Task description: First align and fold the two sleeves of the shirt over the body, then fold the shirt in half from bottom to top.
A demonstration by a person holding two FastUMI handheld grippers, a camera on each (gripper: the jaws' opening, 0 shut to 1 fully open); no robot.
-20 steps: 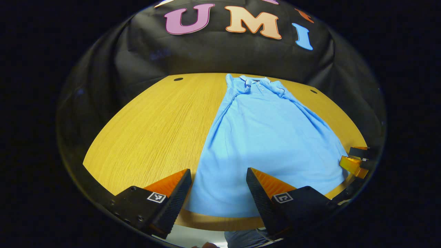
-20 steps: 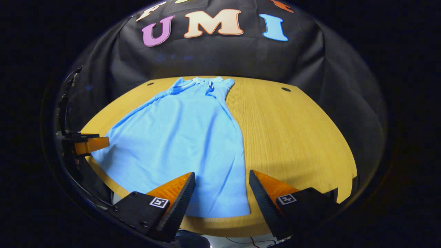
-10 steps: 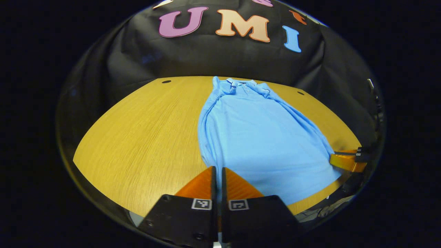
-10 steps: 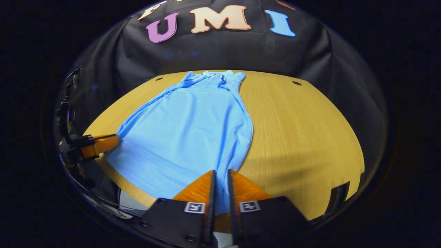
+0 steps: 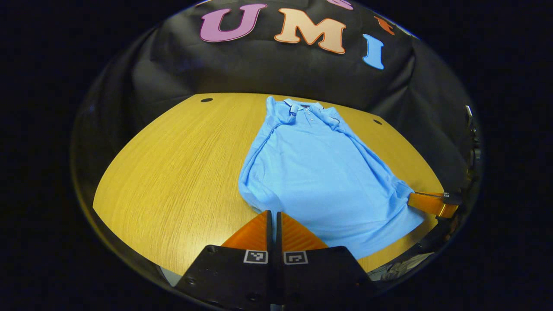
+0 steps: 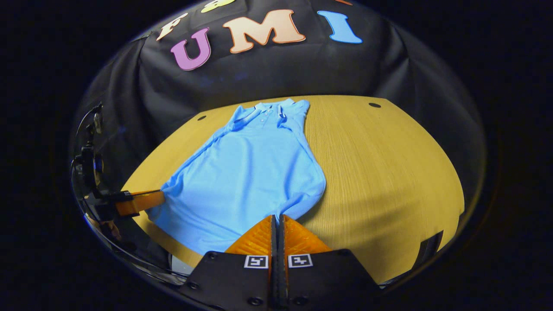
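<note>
Both tools are pressed together on the hem of the light blue short-sleeved polo shirt point(image 5: 319, 172). In the left gripper view the left tool point(image 5: 271, 216) has its two fingers closed with only a thin slit between them, and their tips meet the shirt's near left hem corner, where the cloth bunches into a rounded fold. In the right gripper view the right tool point(image 6: 278, 220) is closed the same way on the near right hem corner, and the fabric curls up around its tips.

The shirt lies lengthwise on the yellow wood-grain worktop point(image 5: 181, 160), its collar point(image 5: 304, 108) and button placket towards the far edge, its hem towards the near edge. Both sleeves are folded in over the body, so the sides run as long, nearly straight lines from shoulder to hem. The hem end is drawn in and wrinkled between the two tools, while the upper body lies flat.

Each view catches the other tool at the opposite hem corner, touching the cloth: the right one at the right side of the left gripper view, the left one at the left side of the right gripper view.

Two small dark round holes point(image 5: 206, 99) sit near the worktop's far corners.
</note>
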